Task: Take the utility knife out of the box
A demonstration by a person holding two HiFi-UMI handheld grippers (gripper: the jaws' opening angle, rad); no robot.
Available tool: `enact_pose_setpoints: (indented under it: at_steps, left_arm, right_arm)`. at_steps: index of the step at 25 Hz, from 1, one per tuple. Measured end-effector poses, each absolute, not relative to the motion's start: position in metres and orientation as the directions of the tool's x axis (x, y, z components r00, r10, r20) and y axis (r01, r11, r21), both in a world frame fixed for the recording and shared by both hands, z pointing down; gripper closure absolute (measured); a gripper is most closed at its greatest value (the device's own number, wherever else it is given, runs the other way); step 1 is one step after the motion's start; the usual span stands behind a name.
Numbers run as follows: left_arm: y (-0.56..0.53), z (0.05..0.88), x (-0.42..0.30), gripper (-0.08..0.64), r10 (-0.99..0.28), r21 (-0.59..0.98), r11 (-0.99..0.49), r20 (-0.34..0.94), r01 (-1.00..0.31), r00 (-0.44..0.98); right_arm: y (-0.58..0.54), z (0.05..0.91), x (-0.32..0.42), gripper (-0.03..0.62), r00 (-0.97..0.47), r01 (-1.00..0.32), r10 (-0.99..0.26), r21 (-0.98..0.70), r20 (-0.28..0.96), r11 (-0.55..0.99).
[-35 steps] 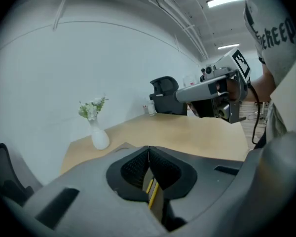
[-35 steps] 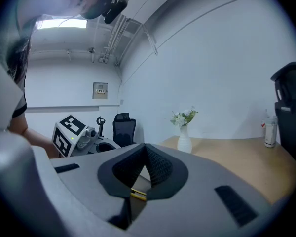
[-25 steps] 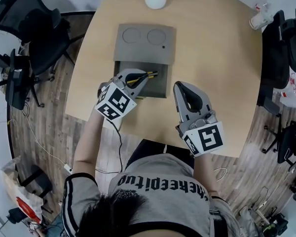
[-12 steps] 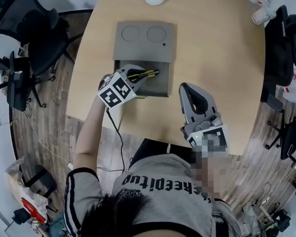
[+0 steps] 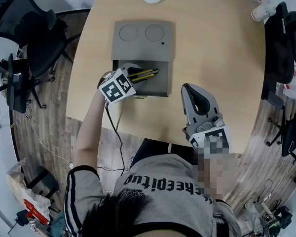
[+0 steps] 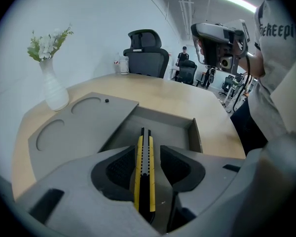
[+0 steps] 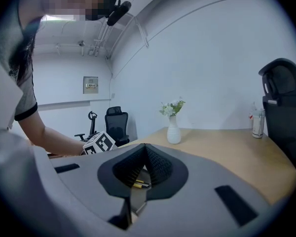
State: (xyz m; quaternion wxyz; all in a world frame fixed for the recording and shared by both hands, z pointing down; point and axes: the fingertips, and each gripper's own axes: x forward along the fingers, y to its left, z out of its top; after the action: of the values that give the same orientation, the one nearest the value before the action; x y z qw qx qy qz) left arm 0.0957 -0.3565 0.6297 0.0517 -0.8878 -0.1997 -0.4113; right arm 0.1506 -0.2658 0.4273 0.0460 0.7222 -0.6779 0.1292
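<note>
Since a second ago our left gripper point(image 5: 136, 73) has sunk into the open tray of the grey box point(image 5: 158, 87), its marker cube having slid toward 12 o'clock in the head view, and its jaws have just been opening. They now stand spread. The utility knife point(image 6: 144, 169), yellow and black, lies between the pads with a gap on each side, so nothing pinches it. It lies in the tray, its far end aimed toward 2 o'clock in the head view.

Our right gripper point(image 5: 189, 89) hangs over the bare table point(image 5: 217, 58), at 4 o'clock from the box and well apart from it. Its own view shows the pads pressed together at the tips, holding nothing.

Only the left gripper view shows the gaps beside the knife and the two round recesses in the box lid. The right gripper view catches a sliver of yellow knife point(image 7: 137, 183) low beneath its closed jaws and the white vase point(image 7: 173, 130) at 1 o'clock. The head view alone sets both grippers around the box.
</note>
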Motion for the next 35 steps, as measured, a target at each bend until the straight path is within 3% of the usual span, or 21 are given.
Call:
enact_pose_setpoints:
  at_steps: [16,25,35]
  left_arm:
    - [-0.359,0.652,0.095,0.383,0.296,0.088,-0.918,0.799,0.386,0.523]
    - [-0.356,0.653,0.095,0.433,0.248,0.048,-0.927,0.822,0.372,0.512]
    - [-0.353,0.615,0.099,0.434,0.188,0.034,-0.968,0.749,0.247,0.635]
  right_arm:
    - [-0.264,0.432,0.150,0.586,0.040,-0.991,-0.965,-0.115,0.258,-0.072]
    - [-0.259,0.429,0.150,0.586,0.041,-0.991,-0.966,-0.111,0.254,-0.071]
    - [-0.250,0.422,0.148,0.586,0.018,-0.994,-0.971,-0.103,0.238,-0.044]
